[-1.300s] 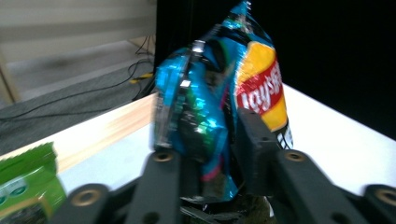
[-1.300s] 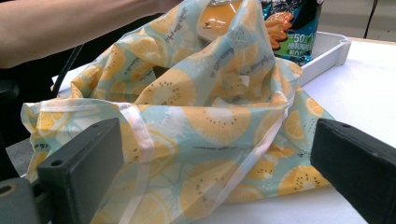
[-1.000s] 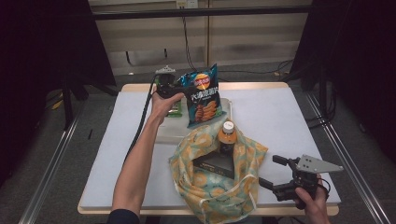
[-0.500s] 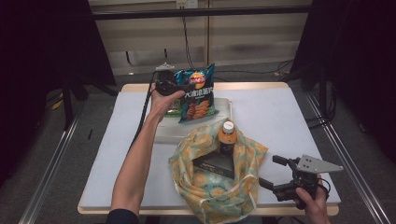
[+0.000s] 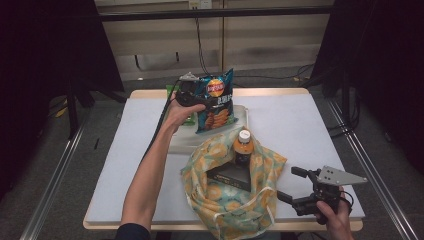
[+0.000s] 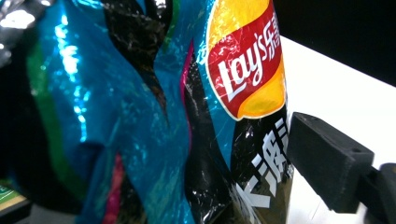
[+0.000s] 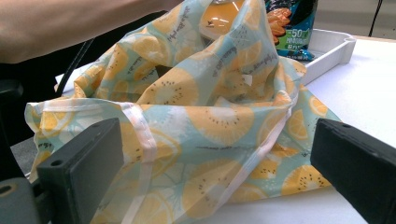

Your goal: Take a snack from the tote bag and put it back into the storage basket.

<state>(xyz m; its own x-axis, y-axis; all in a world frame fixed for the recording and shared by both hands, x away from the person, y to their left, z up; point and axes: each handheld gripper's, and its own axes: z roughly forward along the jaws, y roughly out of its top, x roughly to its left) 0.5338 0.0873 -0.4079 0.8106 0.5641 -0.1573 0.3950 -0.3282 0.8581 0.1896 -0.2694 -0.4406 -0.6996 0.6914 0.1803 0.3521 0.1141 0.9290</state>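
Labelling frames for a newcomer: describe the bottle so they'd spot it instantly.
Start at the white table and find the orange-print bag near its front edge. The bottle stands upright in the bag's open mouth, behind a black box; its white cap and orange label set it apart.

The chip bag (image 6: pixel 187 121) runs off the top and bottom of the left gripper view and covers one jaw. The bottle (image 5: pixel 243 147) sits half hidden in the cloth bag (image 5: pixel 235 200).
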